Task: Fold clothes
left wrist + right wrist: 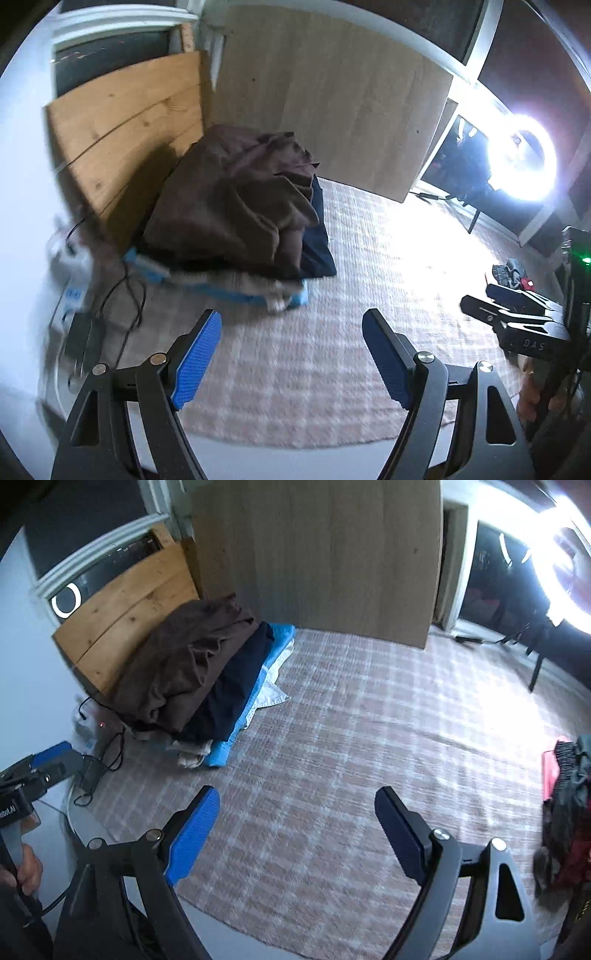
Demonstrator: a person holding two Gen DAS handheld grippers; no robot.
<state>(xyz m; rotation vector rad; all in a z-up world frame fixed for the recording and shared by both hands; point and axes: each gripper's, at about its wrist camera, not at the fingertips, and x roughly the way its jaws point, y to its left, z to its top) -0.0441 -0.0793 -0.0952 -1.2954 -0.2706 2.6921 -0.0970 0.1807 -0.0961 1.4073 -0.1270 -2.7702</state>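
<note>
hovering above the rug (332,350), the left gripper (291,354) has its blue pads spread wide and holds nothing. the right gripper (295,834) is just as wide and just as empty, over the rug's middle. the stack (236,206) of clothes sits at the rug's far left corner, against a pine board (122,122): a rumpled brown garment (184,664) on top, a navy one (236,686) under it, pale and blue cloth at the bottom. a second heap (569,805), dark and red, lies at the rug's right edge. black cables (122,295) trail off the rug's left edge. a ring light (524,158) glares at the far right.
</note>
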